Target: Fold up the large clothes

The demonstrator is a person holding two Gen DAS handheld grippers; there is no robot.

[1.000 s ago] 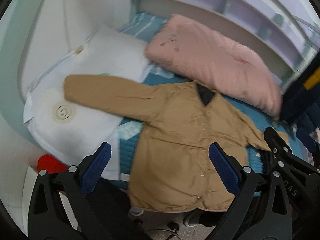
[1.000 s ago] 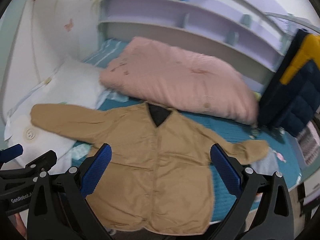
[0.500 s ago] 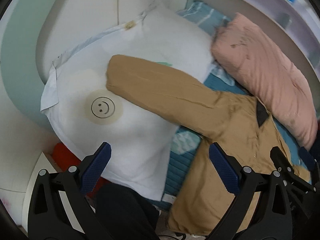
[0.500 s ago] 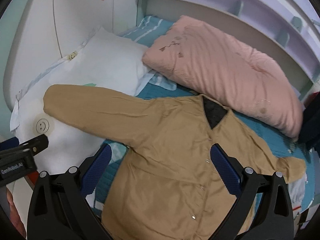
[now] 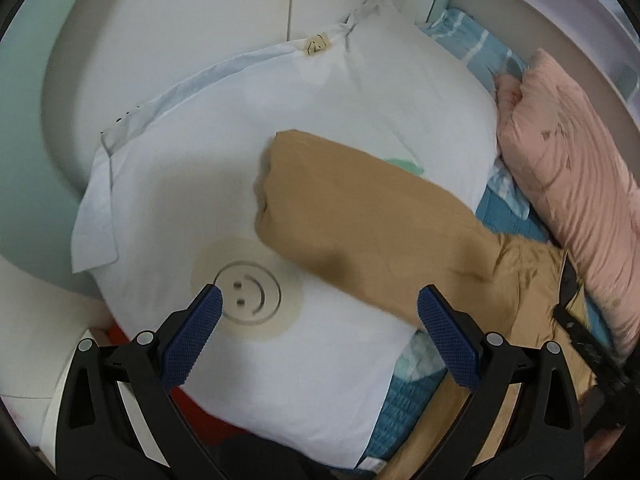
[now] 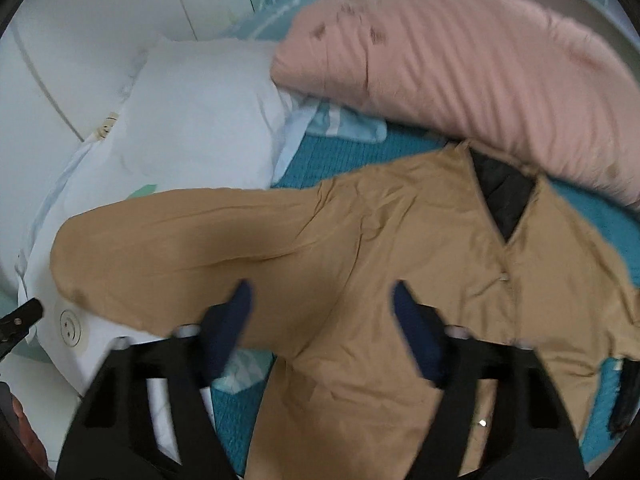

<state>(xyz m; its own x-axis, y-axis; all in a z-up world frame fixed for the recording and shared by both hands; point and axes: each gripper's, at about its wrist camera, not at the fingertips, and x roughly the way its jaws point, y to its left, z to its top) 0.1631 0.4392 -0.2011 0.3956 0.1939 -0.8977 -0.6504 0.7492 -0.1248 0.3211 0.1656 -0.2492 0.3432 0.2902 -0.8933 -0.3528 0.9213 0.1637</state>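
A tan button-up jacket (image 6: 400, 280) with a dark lining at the neck lies spread flat on a bed. Its one sleeve (image 5: 360, 220) stretches out over a white pillow (image 5: 240, 140). My left gripper (image 5: 318, 312) hangs wide open above the sleeve's cuff end, beside the pillow's smiley print, with nothing between its fingers. My right gripper (image 6: 322, 300) hovers over the jacket's underarm, where sleeve meets body. Its jaws are closing, blurred by motion, and still stand apart above the cloth without pinching it.
A pink quilt (image 6: 480, 60) lies bunched behind the jacket's collar. The teal bedsheet (image 6: 352, 156) shows between pillow and quilt. A white wall panel (image 5: 200, 20) stands behind the pillow. Something red (image 5: 200, 412) sits below the pillow's near edge.
Both grippers swung left and dropped closer to the bed, the left from the jacket's body to the sleeve cuff. The right gripper's fingers have drawn nearer together.
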